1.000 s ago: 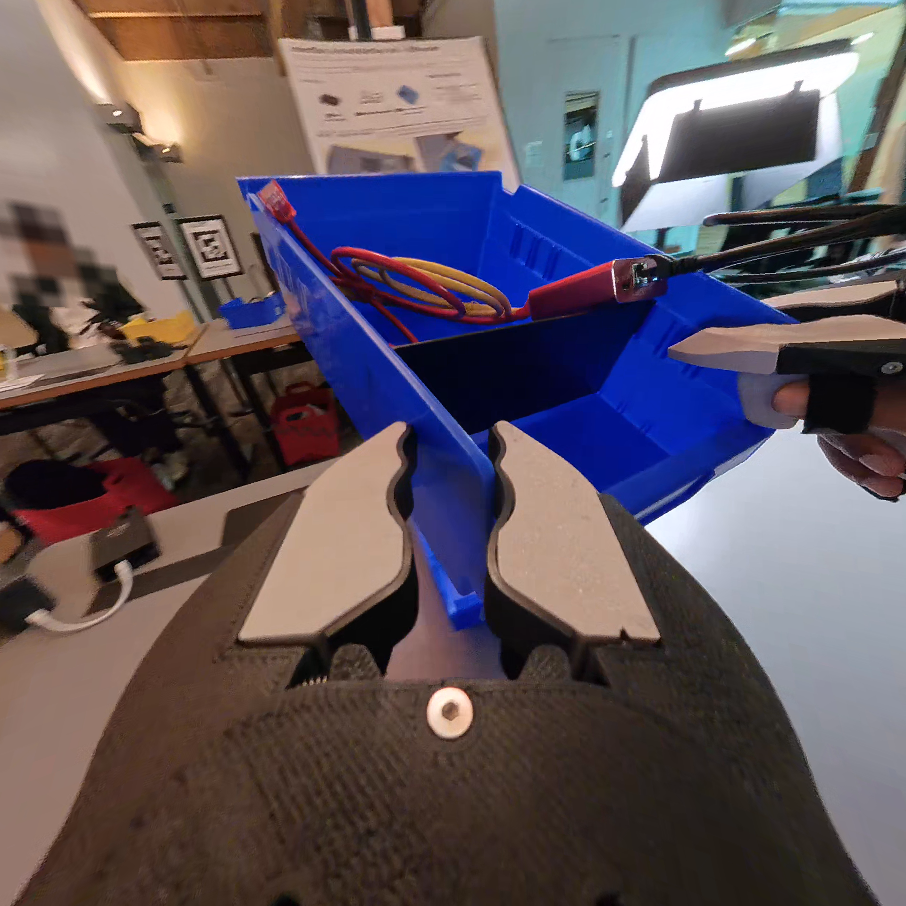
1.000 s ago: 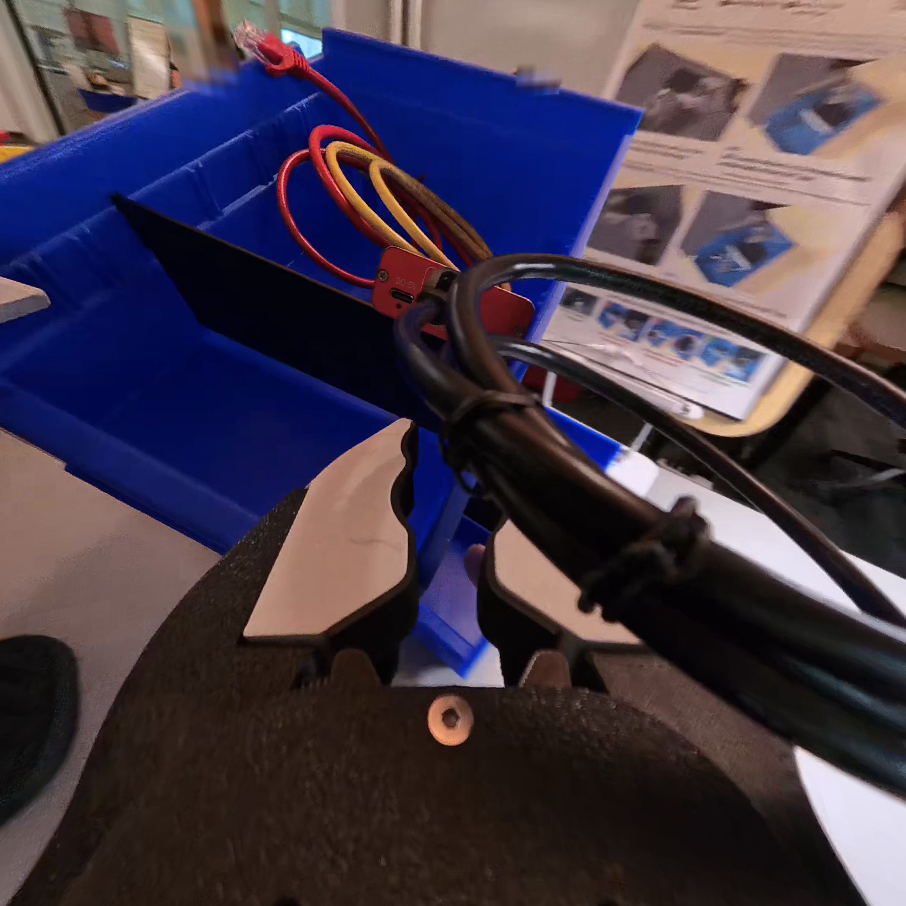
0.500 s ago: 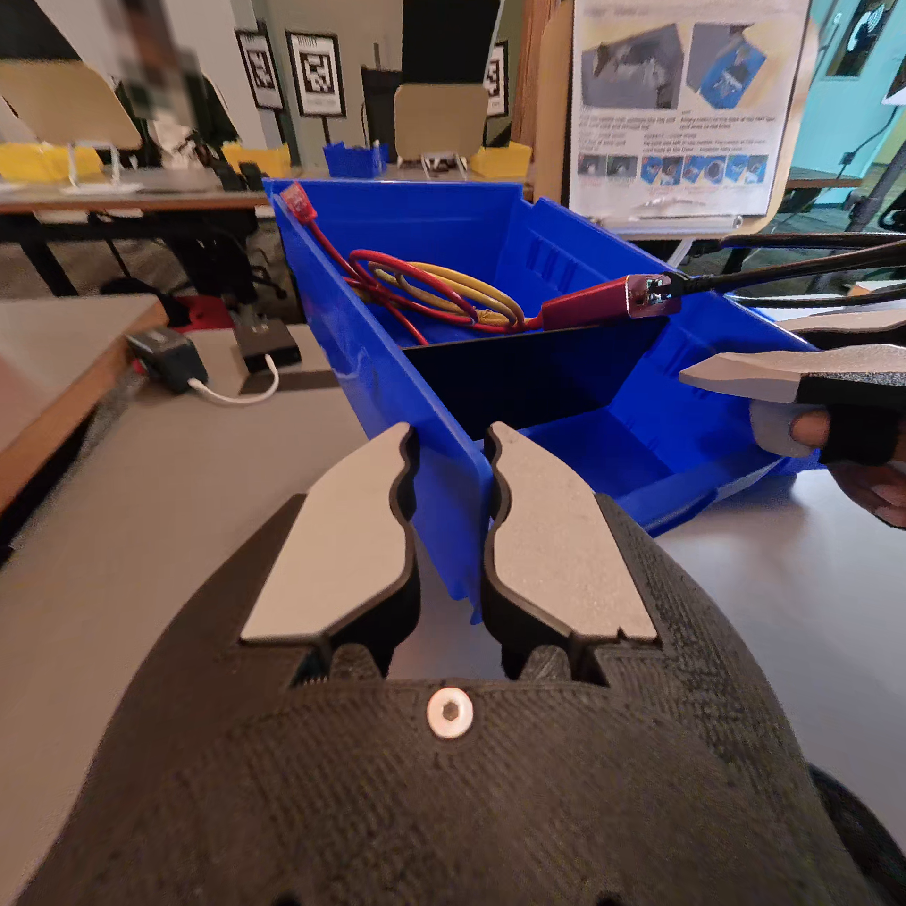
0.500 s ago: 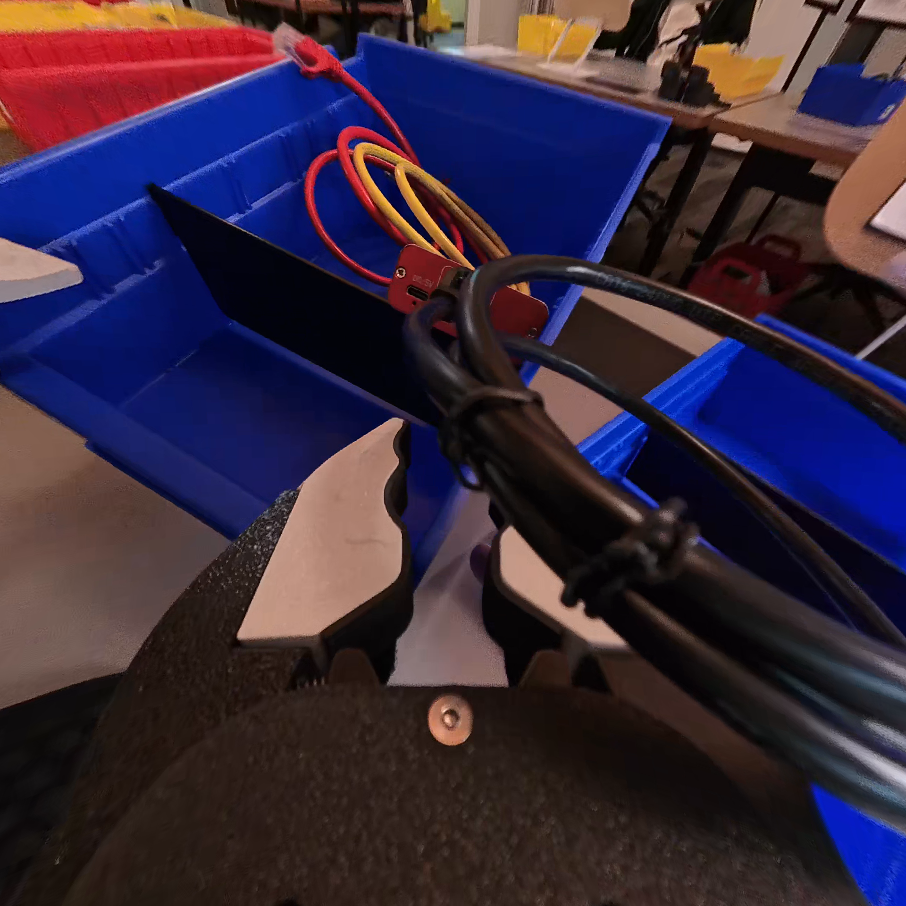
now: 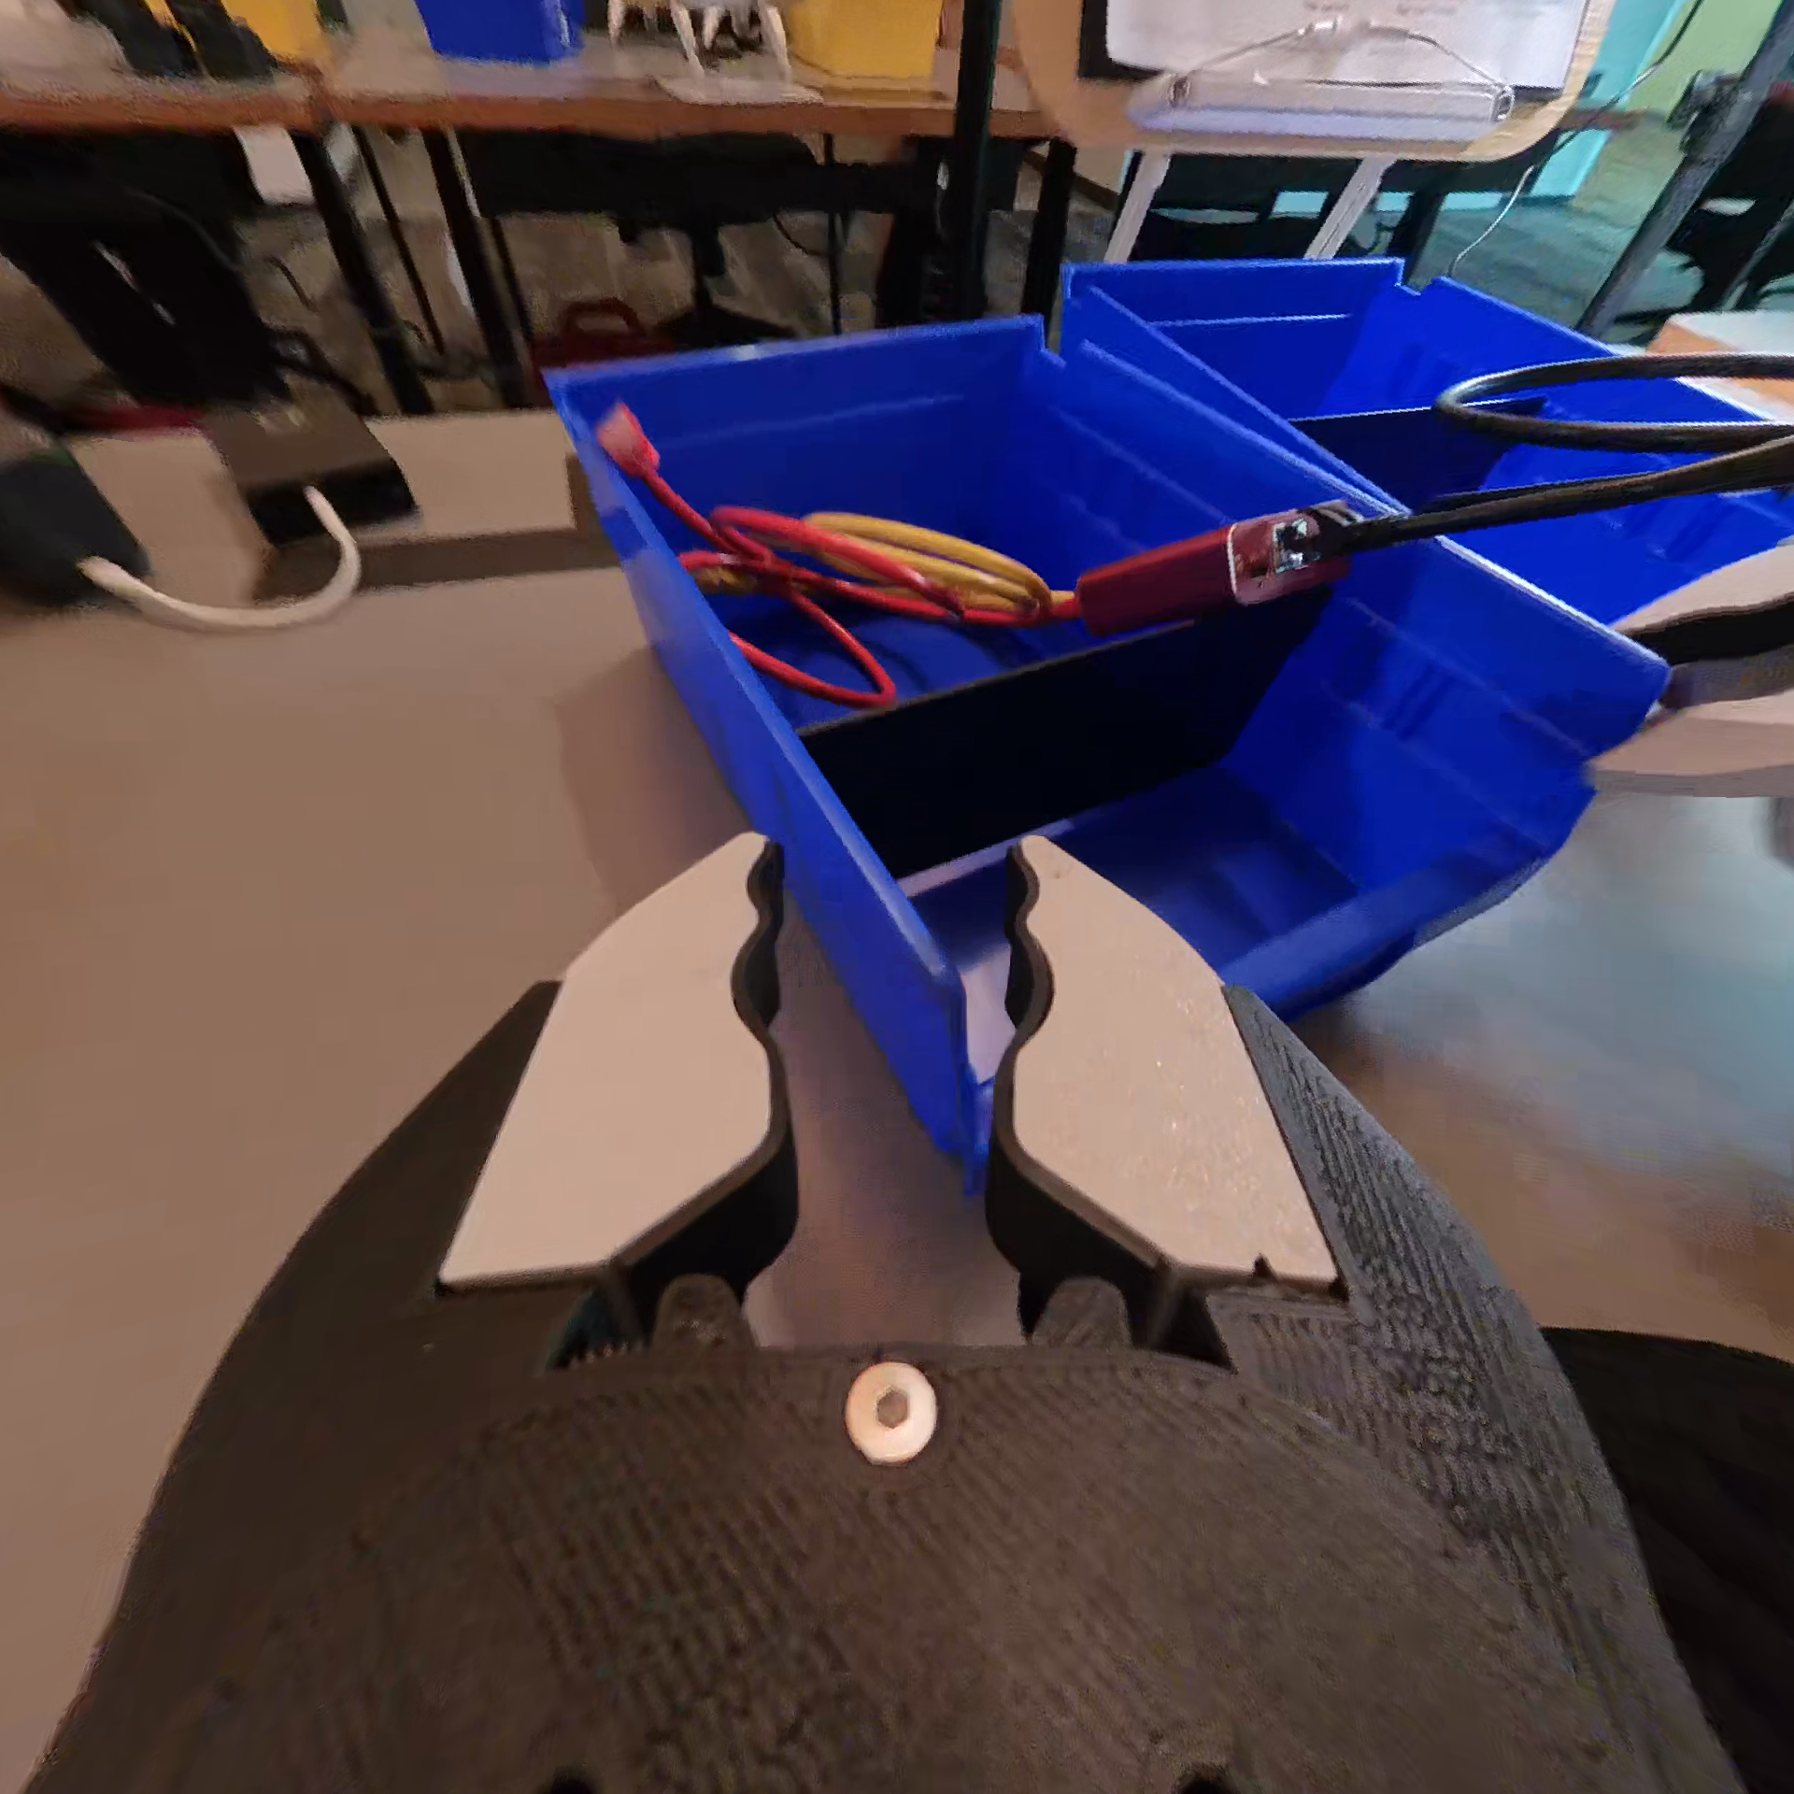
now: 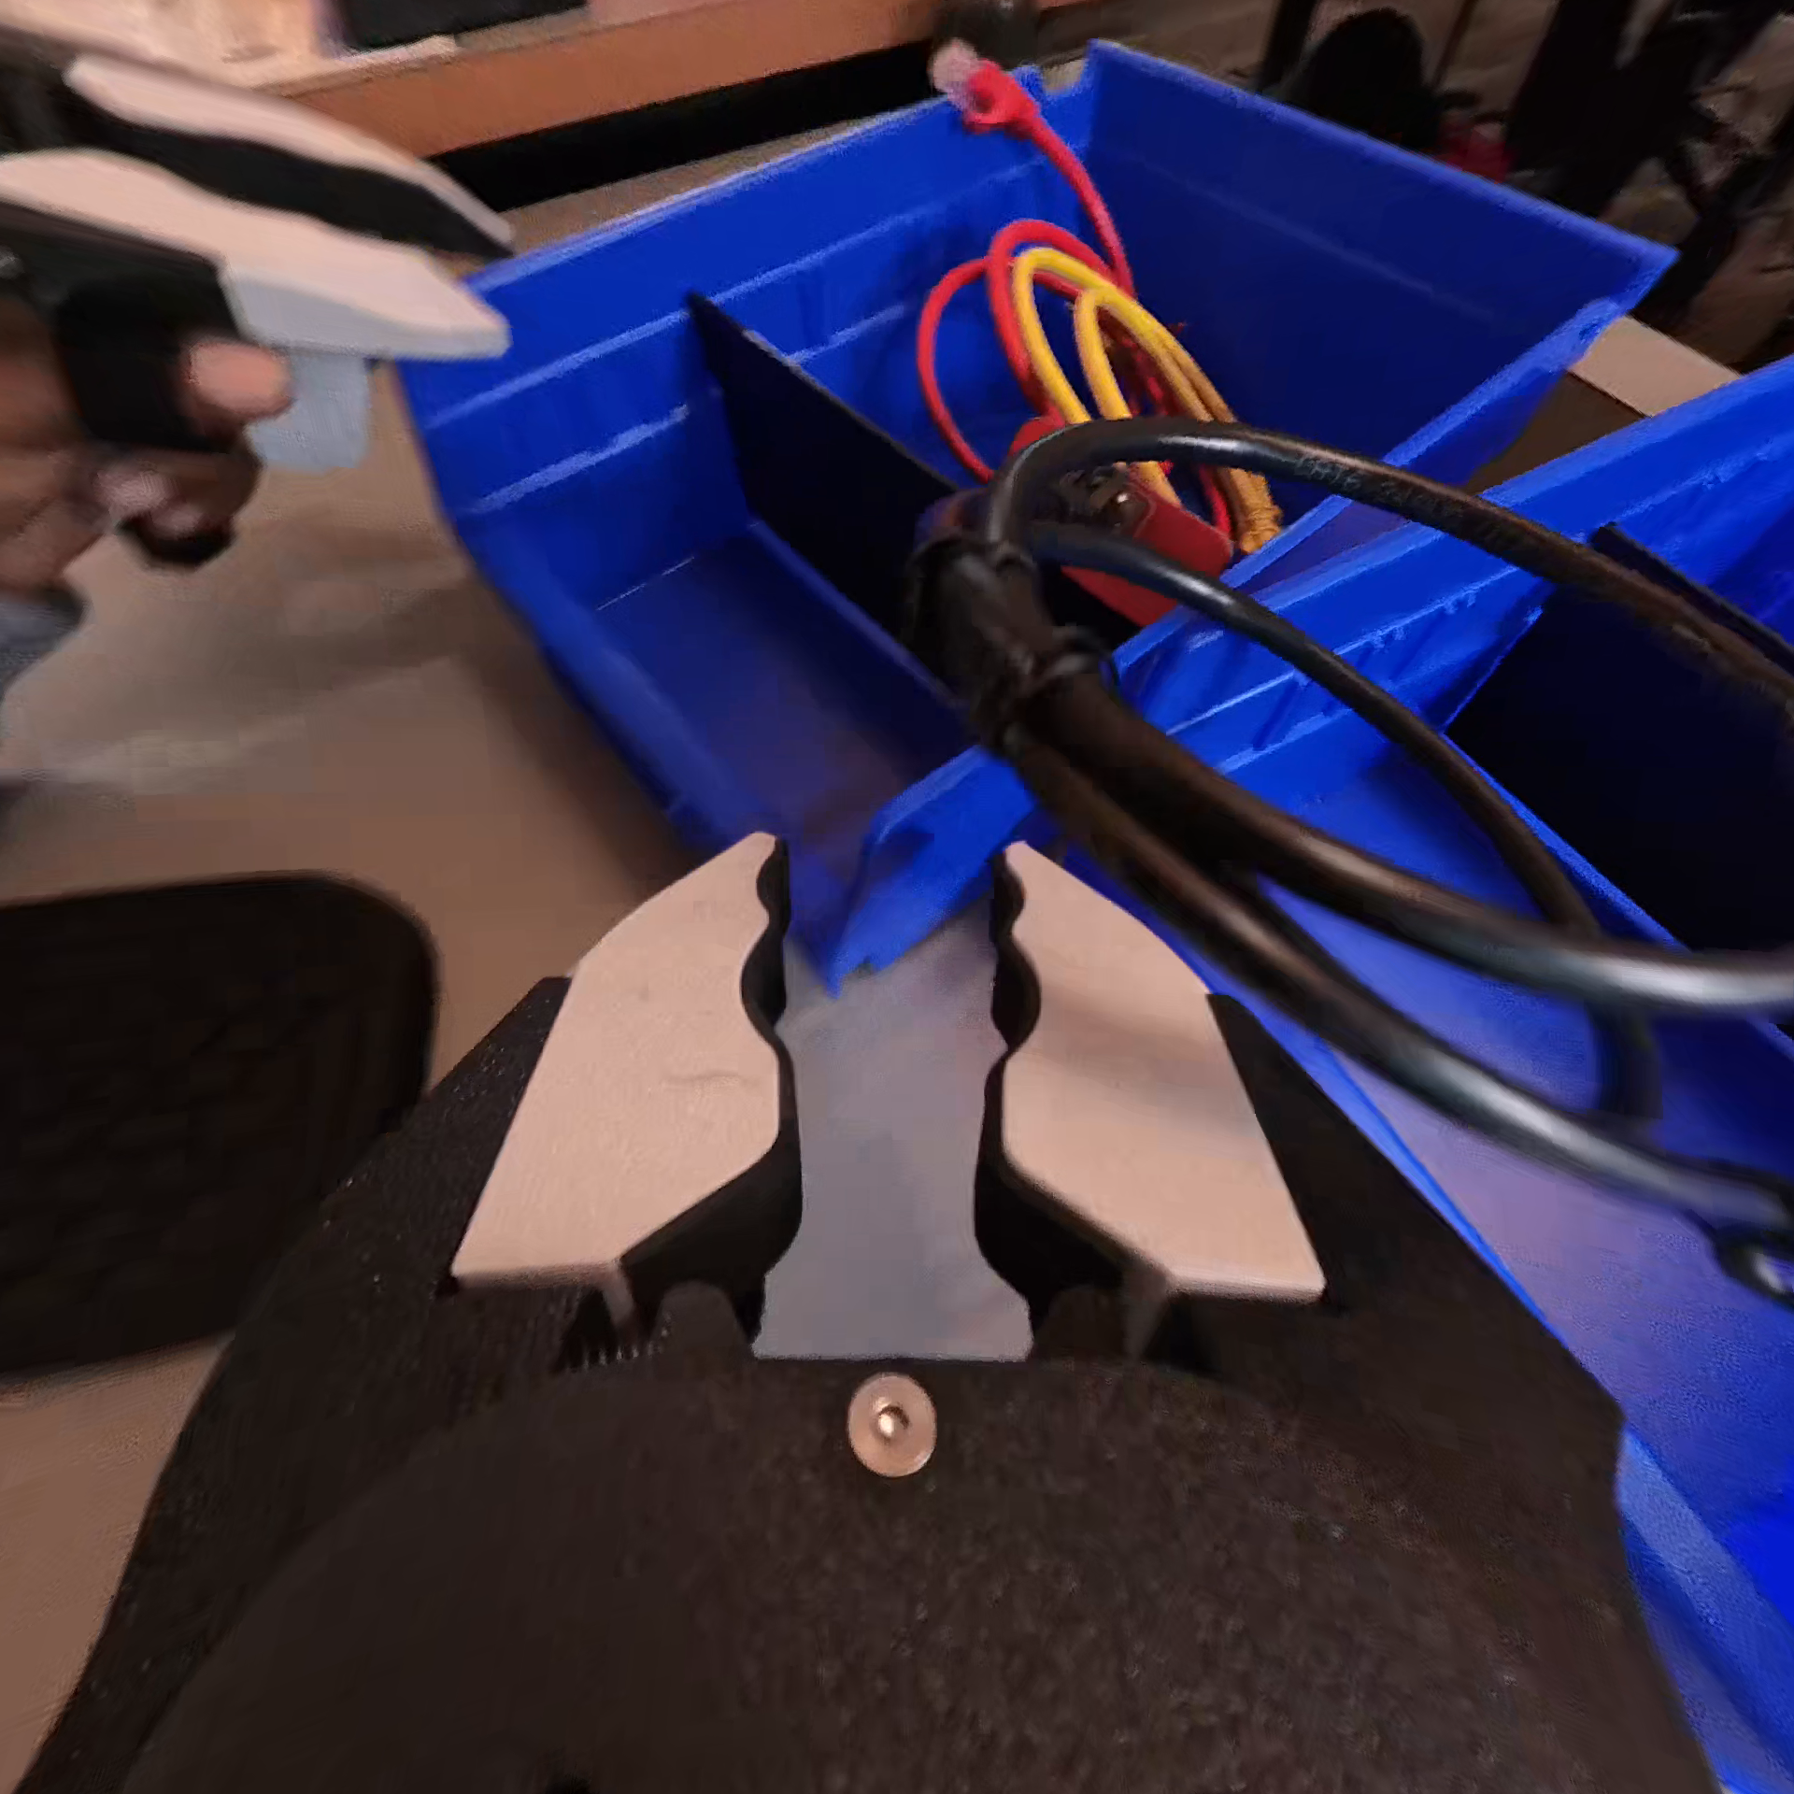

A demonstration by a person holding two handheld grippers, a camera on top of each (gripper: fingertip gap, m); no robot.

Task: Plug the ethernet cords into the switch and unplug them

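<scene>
Partly motion-blurred, left claw [image 5: 888, 956] straddles the blue bin [image 5: 1456, 670] wall unclamped; right claw [image 6: 885, 937] gapes; black cables [image 6: 1213, 806] obscure the red switch [image 6: 1160, 544].

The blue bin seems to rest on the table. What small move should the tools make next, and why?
Probably draw both tools back off the blue bin: the left tool straddles its side wall, the right tool its front corner, both open, while the red switch lies deeper inside.

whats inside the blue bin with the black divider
Behind the black divider, the blue bin holds coiled red cords and yellow cords, plus a red switch. The near compartment shows only bare floor. The cords hide the floor beneath them.
</scene>
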